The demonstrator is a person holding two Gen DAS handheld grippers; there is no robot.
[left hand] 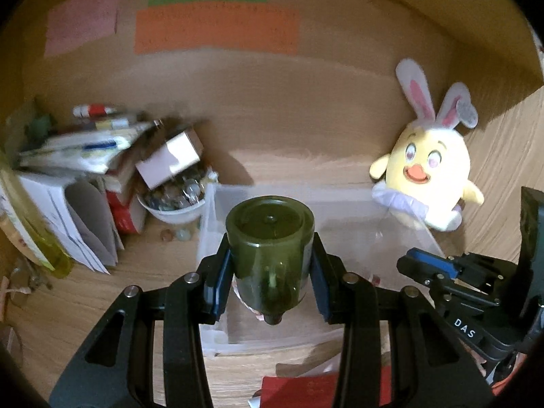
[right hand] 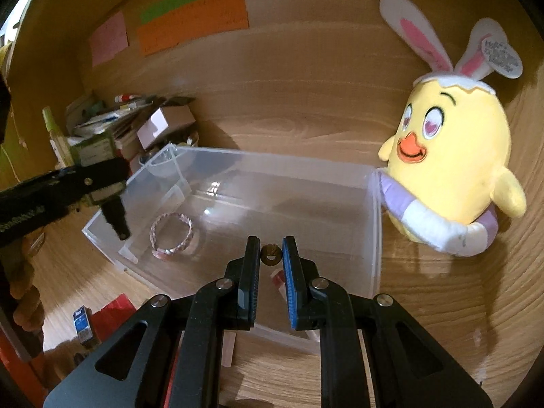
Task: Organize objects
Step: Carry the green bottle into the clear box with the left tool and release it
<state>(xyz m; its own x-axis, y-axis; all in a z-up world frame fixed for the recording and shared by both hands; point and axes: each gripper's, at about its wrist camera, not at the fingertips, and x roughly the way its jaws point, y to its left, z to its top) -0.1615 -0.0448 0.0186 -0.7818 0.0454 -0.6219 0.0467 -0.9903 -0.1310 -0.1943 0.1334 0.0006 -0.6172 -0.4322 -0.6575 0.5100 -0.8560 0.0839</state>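
One dark green bottle (left hand: pixel 270 255), translucent, clamped upside-down

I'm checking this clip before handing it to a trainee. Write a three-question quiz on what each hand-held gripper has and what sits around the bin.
1. True or false: the left hand-held gripper holds a dark green bottle.
2. What lies inside the clear bin? A) braided bracelet B) marbles C) book
3. Which toy touches the bin's right corner?

Key: 1 true; 2 A, the braided bracelet; 3 the yellow chick plush.
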